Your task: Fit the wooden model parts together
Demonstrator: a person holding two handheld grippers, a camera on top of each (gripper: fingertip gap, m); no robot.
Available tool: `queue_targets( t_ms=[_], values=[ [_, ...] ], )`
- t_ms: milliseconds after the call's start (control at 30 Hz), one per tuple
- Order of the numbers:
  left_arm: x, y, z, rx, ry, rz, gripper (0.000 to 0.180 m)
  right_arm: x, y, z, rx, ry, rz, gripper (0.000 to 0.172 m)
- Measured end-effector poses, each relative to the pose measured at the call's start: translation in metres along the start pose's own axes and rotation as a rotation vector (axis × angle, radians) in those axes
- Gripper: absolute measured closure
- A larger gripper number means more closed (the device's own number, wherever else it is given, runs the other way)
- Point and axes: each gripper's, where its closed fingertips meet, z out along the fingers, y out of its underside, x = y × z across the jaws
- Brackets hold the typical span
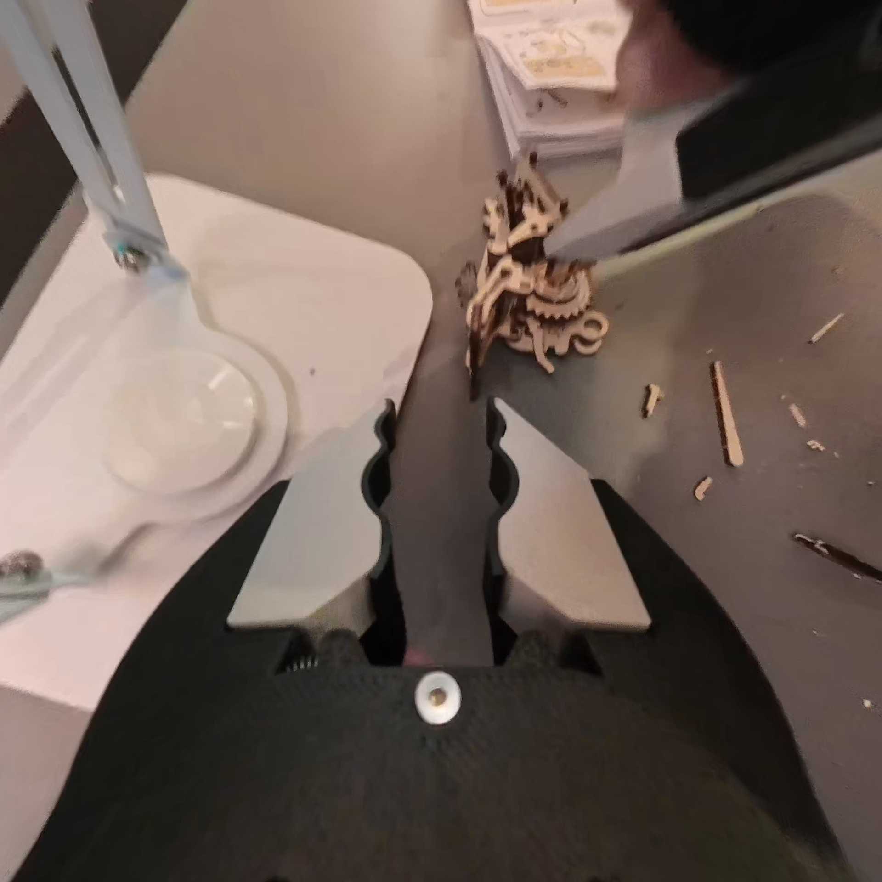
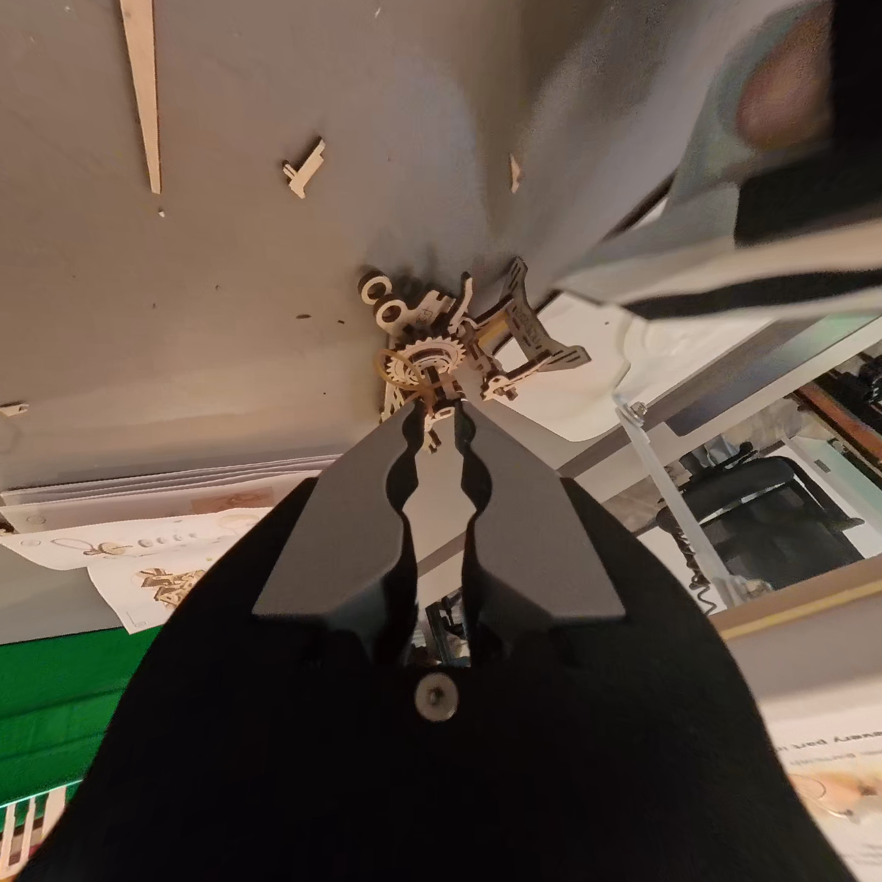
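Wooden model (image 2: 444, 362) on bench (image 2: 191, 286): right tongs (image 2: 436, 415) apparently clamp its axle stub, steadying it; left tongs (image 1: 441, 405) apart, empty, nearby.

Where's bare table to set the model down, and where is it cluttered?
Bare grey table lies between the white tray and the paper stack, behind the wooden model. It also runs as a strip between the open left gripper fingers. Right of the model, wood offcuts litter the surface.

Office-like workroom: grey desk (image 2: 191, 286), black office chair (image 2: 773, 506), stacked instruction sheets (image 1: 549, 71).
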Motion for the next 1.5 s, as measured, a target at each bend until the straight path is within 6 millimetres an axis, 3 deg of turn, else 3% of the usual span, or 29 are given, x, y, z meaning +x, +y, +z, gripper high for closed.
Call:
queue_targets(
  t_ms=[33, 100, 200, 300, 600, 767, 1133, 1500],
  values=[
    [0.003, 0.008, -0.001, -0.023, -0.014, -0.005, 0.143, 0.000, 0.000, 0.000, 0.004, 0.003, 0.007, 0.162],
    [0.011, 0.014, -0.006, -0.007, -0.044, -0.018, 0.146, 0.000, 0.000, 0.000, 0.015, 0.008, 0.022, 0.162],
    [0.041, 0.007, -0.008, 0.099, 0.005, -0.071, 0.154, 0.000, 0.000, 0.000, 0.038, 0.017, 0.043, 0.162],
    [0.055, -0.005, 0.005, 0.180, -0.031, -0.077, 0.145, 0.000, 0.000, 0.000, 0.058, 0.031, 0.065, 0.162],
    [0.057, -0.014, 0.035, 0.119, -0.105, -0.086, 0.123, 0.000, 0.000, 0.001, 0.105, 0.048, 0.118, 0.162],
    [0.053, -0.014, 0.047, 0.055, -0.171, -0.068, 0.131, 0.000, 0.000, 0.000, 0.123, 0.051, 0.129, 0.162],
    [0.053, -0.020, 0.046, 0.082, -0.205, -0.013, 0.135, -0.006, 0.005, -0.003, 0.153, 0.113, 0.237, 0.162],
    [0.067, -0.024, 0.043, 0.120, -0.153, 0.061, 0.142, -0.029, 0.016, -0.022, 0.201, 0.288, 0.477, 0.162]
  ],
)
